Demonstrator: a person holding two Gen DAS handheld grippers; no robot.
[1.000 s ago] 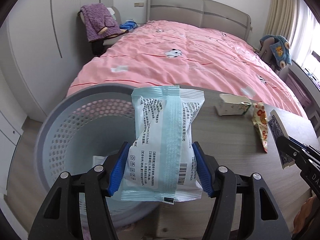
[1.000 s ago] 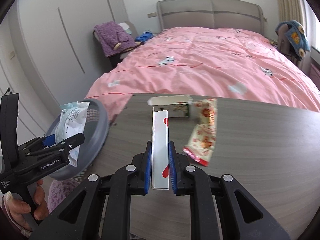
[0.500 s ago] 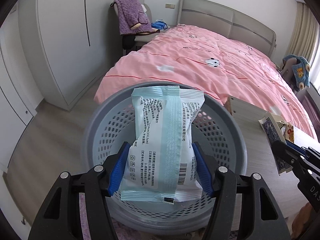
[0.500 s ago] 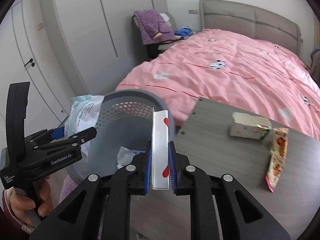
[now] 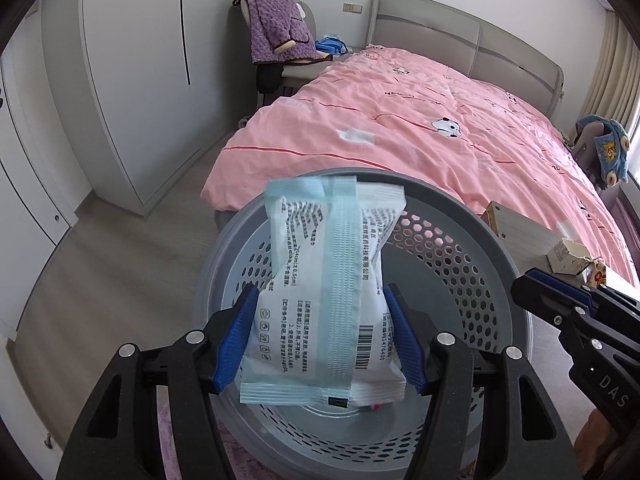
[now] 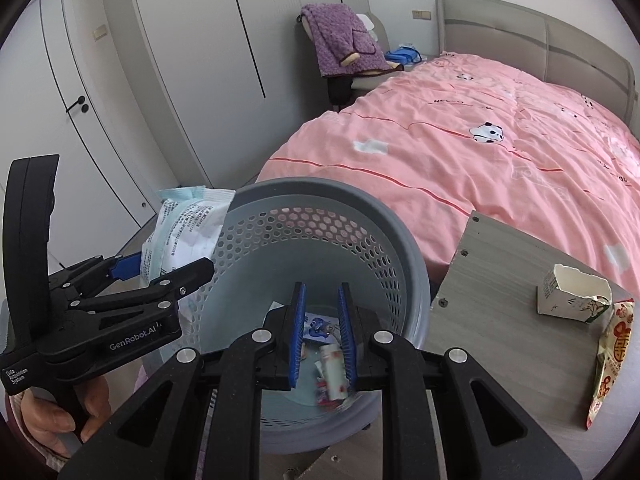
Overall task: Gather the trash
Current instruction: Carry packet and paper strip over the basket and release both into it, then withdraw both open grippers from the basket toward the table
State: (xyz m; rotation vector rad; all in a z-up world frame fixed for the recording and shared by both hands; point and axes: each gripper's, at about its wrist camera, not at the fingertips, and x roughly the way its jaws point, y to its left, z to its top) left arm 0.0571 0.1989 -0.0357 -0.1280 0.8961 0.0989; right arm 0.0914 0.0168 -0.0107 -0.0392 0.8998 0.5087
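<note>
My left gripper [image 5: 320,340] is shut on a pale blue and white wipes packet [image 5: 324,288] and holds it over the grey perforated basket [image 5: 460,236]. In the right wrist view the packet [image 6: 184,232] hangs by the basket's left rim [image 6: 320,188]. My right gripper [image 6: 322,336] is open and empty above the basket; the white card box with red hearts [image 6: 334,372] lies blurred at the basket's bottom among other scraps. A torn white carton [image 6: 572,296] and a red and yellow snack wrapper [image 6: 612,356] lie on the grey table [image 6: 500,320].
The basket stands on the floor at the table's left end, in front of a pink bed [image 6: 500,160]. White wardrobe doors [image 6: 180,80] are on the left. A chair with a purple blanket [image 6: 344,40] stands at the back.
Both grippers swung left from the table to the basket. My right gripper opened and the heart card box dropped into the basket. The left gripper still holds the packet.
</note>
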